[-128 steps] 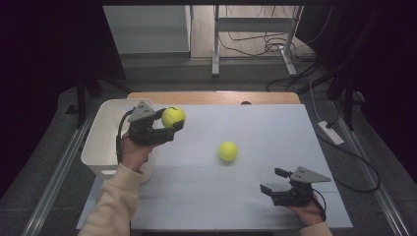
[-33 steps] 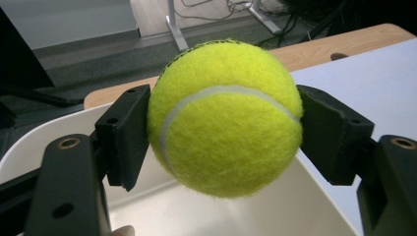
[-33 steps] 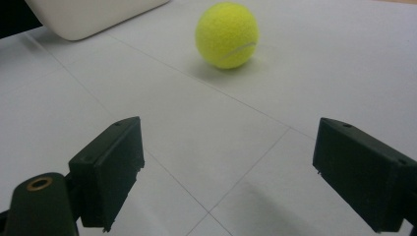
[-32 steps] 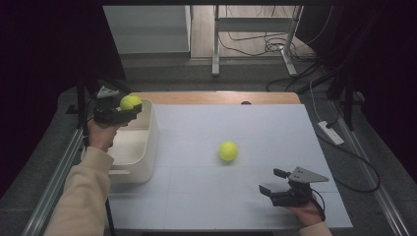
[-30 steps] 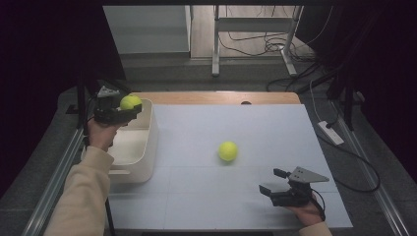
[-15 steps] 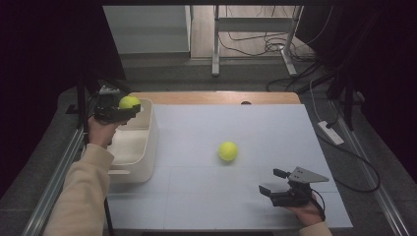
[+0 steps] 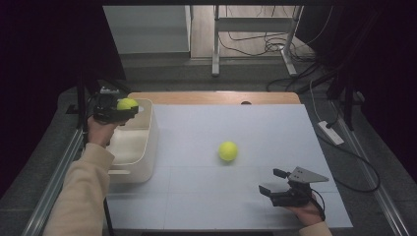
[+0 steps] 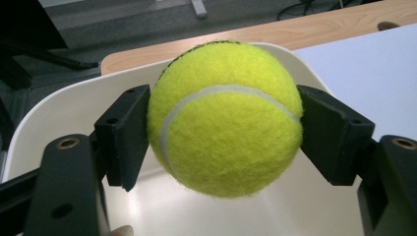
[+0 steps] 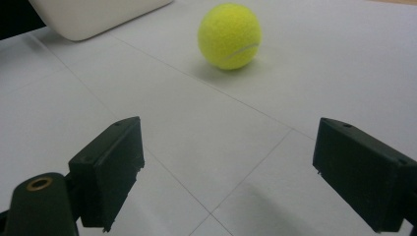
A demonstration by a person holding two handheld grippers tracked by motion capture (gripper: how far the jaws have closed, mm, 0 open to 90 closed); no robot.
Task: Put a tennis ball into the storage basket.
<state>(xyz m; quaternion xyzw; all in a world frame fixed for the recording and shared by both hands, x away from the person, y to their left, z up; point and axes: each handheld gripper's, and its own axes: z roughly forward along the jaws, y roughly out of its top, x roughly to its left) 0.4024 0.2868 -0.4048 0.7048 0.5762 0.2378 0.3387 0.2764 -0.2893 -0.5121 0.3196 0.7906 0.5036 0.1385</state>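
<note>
Two tennis balls are present. The first tennis ball (image 8: 225, 118) is clamped between the two black jaws of the left gripper (image 7: 114, 108), one jaw pressing on each side of it; in the high view this held ball (image 7: 127, 103) sits above the far end of the white bin (image 7: 146, 147), clear of the bin floor. In the left gripper view the bin's curved rim (image 8: 64, 93) and pale interior lie directly behind and below the ball, with the wooden table edge (image 8: 314, 29) beyond.

The second tennis ball (image 7: 227, 151) rests free on the white table surface (image 7: 236, 123), near the middle, well apart from the bin and from both grippers. In the right gripper view it (image 9: 229, 36) lies ahead of the jaws, nothing between it and them, with a corner of the bin (image 9: 93, 14) at upper left.

The right gripper (image 7: 275, 184) sits low at the near right part of the table, its jaws spread wide and empty, with the grey three-cornered plate on top. Its jaws point toward the table's centre.

One bin, one table. The person's left forearm, in a cream sleeve (image 7: 81, 191), runs up from the bottom left alongside the bin; the right hand (image 7: 307, 212) enters at the bottom right. On the floor beyond the table: a power strip (image 7: 330, 132) at right with cables (image 7: 265, 46) trailing, and the metal legs of a stand (image 7: 215, 44).
</note>
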